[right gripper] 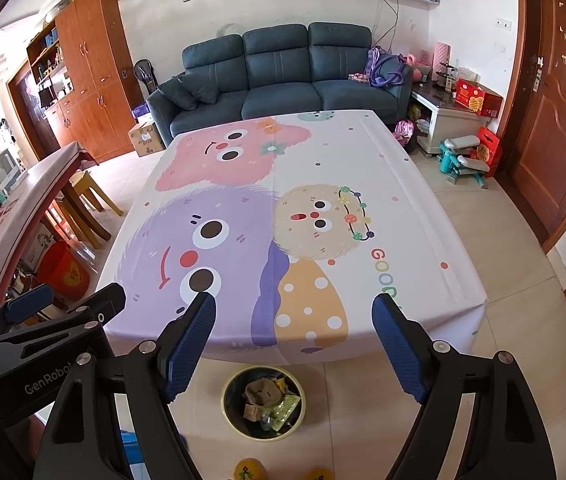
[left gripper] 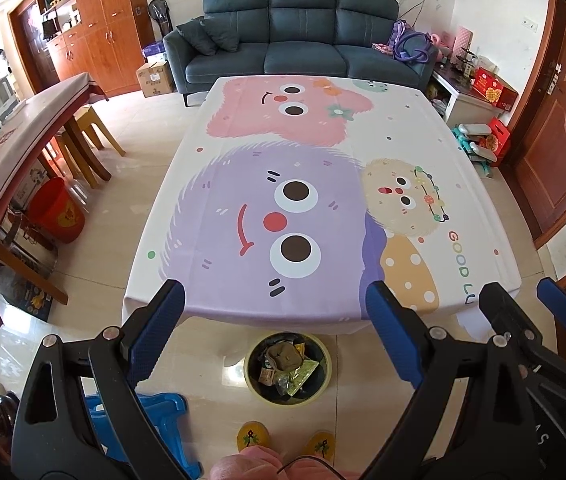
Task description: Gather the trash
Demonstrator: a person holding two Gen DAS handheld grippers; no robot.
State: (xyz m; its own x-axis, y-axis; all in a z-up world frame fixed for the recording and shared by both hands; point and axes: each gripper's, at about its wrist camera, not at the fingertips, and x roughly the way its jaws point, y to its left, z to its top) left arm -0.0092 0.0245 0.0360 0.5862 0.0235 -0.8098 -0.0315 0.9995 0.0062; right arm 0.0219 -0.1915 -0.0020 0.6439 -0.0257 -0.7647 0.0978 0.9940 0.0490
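A round bin with a yellowish rim stands on the floor tiles just in front of the table's near edge. Inside lie trash wrappers: a crumpled brown piece and a green wrapper. The table wears a cartoon tablecloth. My left gripper hangs open above the bin and the table edge, with nothing between its fingers. My right gripper is open and unloaded too, side by side with the left one.
A blue plastic stool sits at the lower left beside the person's yellow slippers. A red bucket and a long side table line the left. A dark sofa stands behind the table, a wooden door on the right.
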